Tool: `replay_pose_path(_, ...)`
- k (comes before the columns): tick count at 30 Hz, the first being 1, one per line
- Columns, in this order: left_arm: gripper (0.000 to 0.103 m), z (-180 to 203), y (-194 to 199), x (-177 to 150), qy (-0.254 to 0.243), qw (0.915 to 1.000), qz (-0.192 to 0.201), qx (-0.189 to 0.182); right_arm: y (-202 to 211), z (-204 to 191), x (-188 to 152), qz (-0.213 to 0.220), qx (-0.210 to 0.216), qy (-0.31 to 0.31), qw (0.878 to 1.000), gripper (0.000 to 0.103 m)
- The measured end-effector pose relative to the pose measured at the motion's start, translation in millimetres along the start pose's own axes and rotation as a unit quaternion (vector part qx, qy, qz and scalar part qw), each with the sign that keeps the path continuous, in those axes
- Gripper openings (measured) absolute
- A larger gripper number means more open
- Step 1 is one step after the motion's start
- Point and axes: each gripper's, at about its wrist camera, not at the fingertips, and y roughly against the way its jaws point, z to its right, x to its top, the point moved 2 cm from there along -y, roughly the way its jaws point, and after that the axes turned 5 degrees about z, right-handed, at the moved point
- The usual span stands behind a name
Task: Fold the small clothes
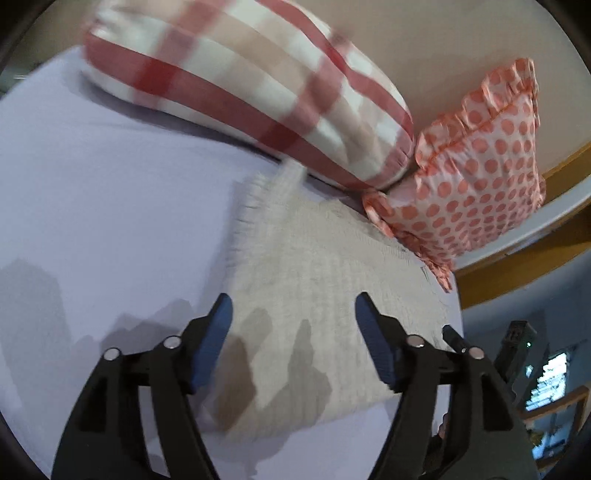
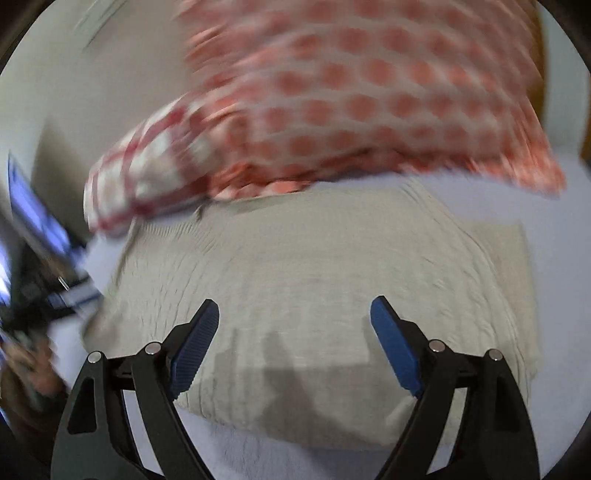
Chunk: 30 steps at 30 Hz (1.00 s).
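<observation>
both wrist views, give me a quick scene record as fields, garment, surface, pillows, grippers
garment: cream knit piece, lying flat, already partly folded
surface: lilac sheet
pillows: checked pillow beside dotted pillow, both just behind the garment
left gripper: open, empty, over the garment
right gripper: open, empty, over the garment
image quality: motion blur in both views, heavier in the right

Knit garment (image 1: 314, 295) lay flat on the bed sheet (image 1: 92, 203). Checked pillow (image 1: 251, 85) sat at its 11 o'clock, dotted cushion (image 1: 476, 166) at its 2 o'clock, touching the pillow. Both cushions stood against the wall (image 1: 424, 33).
</observation>
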Motion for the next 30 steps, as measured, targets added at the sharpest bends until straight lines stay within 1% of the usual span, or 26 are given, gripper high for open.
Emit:
replay_pose_path(2, 0.073, -9, 10, -1, 0.005, 0.9996, -0.002, 0.028, -10, -19, -2, -0.004, -0.014, 0.038, 0.999, 0.086)
replay_pose_path(4, 0.073, -22, 7, -3, 0.010, 0.9983, -0.021, 0.054, -23, -29, -1, -0.011, -0.024, 0.053, 0.998, 0.086)
replay_pose_path(5, 0.073, -26, 2, -4, 0.013, 0.9980, -0.033, 0.052, -29, -34, -1, -0.015, -0.033, 0.059, 0.998, 0.086)
replay_pose_path(7, 0.072, -27, -9, -6, 0.022, 0.9977, -0.055, 0.032, -44, -44, 1, -0.018, -0.049, 0.073, 0.996, 0.086)
replay_pose_path(9, 0.071, -22, -25, -8, 0.020, 0.9967, -0.077, 0.016, -49, -48, 0, -0.016, -0.074, 0.087, 0.993, 0.086)
replay_pose_path(11, 0.073, -16, -30, -6, 0.009, 0.9970, -0.075, 0.016, -50, -50, -3, -0.014, -0.084, 0.093, 0.992, 0.086)
replay_pose_path(12, 0.074, -12, -37, -5, 0.008, 0.9961, -0.088, 0.007, -49, -51, -4, -0.011, -0.090, 0.098, 0.991, 0.086)
replay_pose_path(15, 0.075, -1, -52, 3, -0.002, 0.9959, -0.090, 0.008, -49, -52, -4, 0.000, -0.113, 0.112, 0.987, 0.088)
replay_pose_path(17, 0.077, 8, -63, 9, -0.013, 0.9954, -0.094, 0.014, -49, -49, -3, 0.001, -0.116, 0.111, 0.987, 0.090)
replay_pose_path(18, 0.076, 10, -66, 11, -0.009, 0.9954, -0.095, 0.012, -51, -48, -4, -0.002, -0.115, 0.108, 0.987, 0.090)
replay_pose_path(20, 0.071, 12, -72, 15, 0.005, 0.9952, -0.098, 0.002, -52, -45, -6, -0.002, -0.116, 0.104, 0.988, 0.090)
replay_pose_path(21, 0.051, 10, -75, 17, 0.013, 0.9950, -0.099, -0.002, -53, -46, -6, 0.001, -0.119, 0.105, 0.987, 0.090)
replay_pose_path(22, 0.028, 8, -77, 17, 0.020, 0.9948, -0.099, -0.001, -52, -46, -8, 0.003, -0.122, 0.110, 0.986, 0.090)
replay_pose_path(23, 0.017, 4, -79, 16, 0.028, 0.9947, -0.099, 0.005, -53, -47, -10, 0.002, -0.124, 0.116, 0.986, 0.091)
replay_pose_path(25, 0.017, 3, -77, 14, 0.030, 0.9952, -0.092, 0.003, -57, -46, -14, -0.001, -0.121, 0.119, 0.986, 0.092)
replay_pose_path(27, 0.016, 9, -71, 13, 0.027, 0.9959, -0.086, 0.004, -58, -42, -13, -0.003, -0.107, 0.111, 0.988, 0.093)
replay_pose_path(30, 0.015, 32, -60, 17, 0.010, 0.9972, -0.073, -0.002, -50, -34, -9, -0.010, -0.082, 0.090, 0.992, 0.093)
